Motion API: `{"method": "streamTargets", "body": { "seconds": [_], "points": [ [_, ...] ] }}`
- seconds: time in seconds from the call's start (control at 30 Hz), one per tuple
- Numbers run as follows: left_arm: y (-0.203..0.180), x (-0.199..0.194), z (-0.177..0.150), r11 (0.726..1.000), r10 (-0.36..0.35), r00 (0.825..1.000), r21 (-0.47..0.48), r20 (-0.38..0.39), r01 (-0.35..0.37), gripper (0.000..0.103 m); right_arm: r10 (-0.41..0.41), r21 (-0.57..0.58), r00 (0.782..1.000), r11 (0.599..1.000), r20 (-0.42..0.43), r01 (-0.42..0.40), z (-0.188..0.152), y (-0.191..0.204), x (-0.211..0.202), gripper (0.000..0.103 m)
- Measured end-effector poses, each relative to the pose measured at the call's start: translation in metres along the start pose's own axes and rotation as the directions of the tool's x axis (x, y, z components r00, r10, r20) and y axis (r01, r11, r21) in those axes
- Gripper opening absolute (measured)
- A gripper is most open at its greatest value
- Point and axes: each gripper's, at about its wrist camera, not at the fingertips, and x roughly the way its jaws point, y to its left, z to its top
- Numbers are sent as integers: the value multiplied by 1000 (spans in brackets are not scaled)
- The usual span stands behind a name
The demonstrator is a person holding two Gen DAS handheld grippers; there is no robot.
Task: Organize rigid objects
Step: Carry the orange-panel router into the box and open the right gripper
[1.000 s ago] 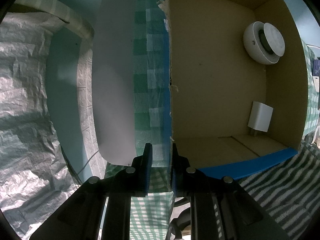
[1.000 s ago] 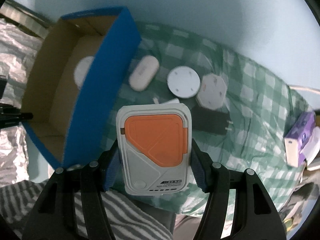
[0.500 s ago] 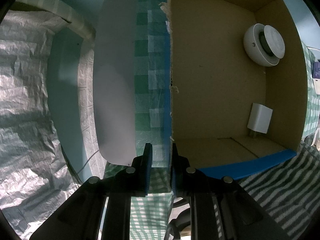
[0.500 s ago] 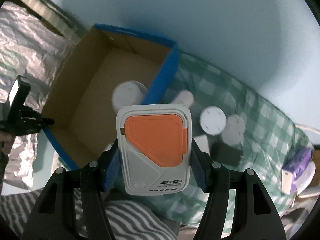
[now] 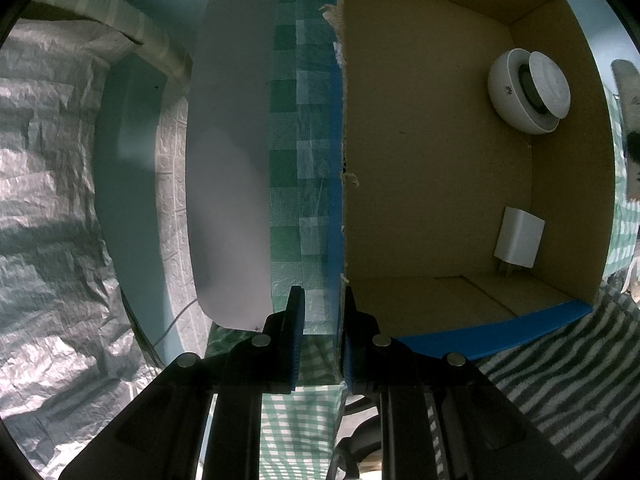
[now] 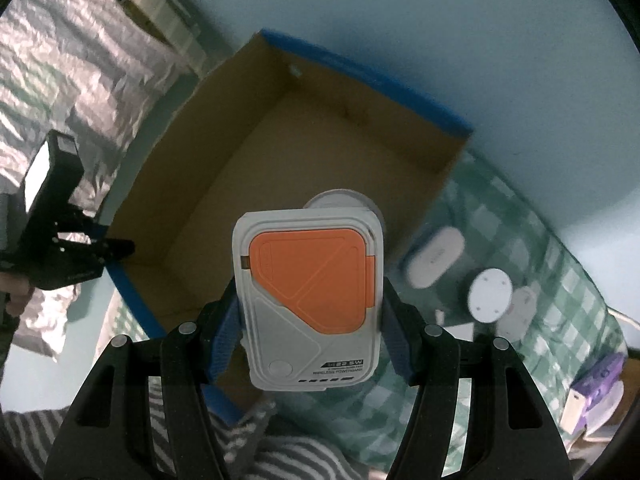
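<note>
My right gripper [image 6: 310, 312] is shut on a grey and orange power bank [image 6: 310, 300] and holds it in the air above the open cardboard box [image 6: 280, 160] with blue edges. My left gripper [image 5: 322, 312] is shut on the box's left wall [image 5: 340, 160], pinching it near the near corner; it also shows in the right wrist view [image 6: 116, 248]. Inside the box lie a round white device [image 5: 528, 90] and a white charger block [image 5: 519, 242]. On the green checked cloth to the right lie a white oval case [image 6: 434, 256] and a white round disc [image 6: 490, 295].
A light blue wall [image 6: 440, 20] stands behind the box. Silver crinkled foil [image 5: 48, 200] lies to the left. A purple packet [image 6: 600, 376] sits at the cloth's right edge. A grey striped fabric [image 5: 560, 360] lies in front of the box.
My right gripper has carried the power bank left, from over the cloth to above the box. The left gripper and the box have stayed put.
</note>
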Motion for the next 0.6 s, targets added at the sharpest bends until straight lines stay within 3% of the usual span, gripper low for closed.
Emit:
{"method": "streamTargets", "body": {
  "seconds": [0.6],
  "points": [
    [-1, 2, -4, 1000, 7, 1000, 0, 3, -7, 16, -7, -20, 999, 1000, -33, 6, -3, 13, 27, 64]
  ]
}}
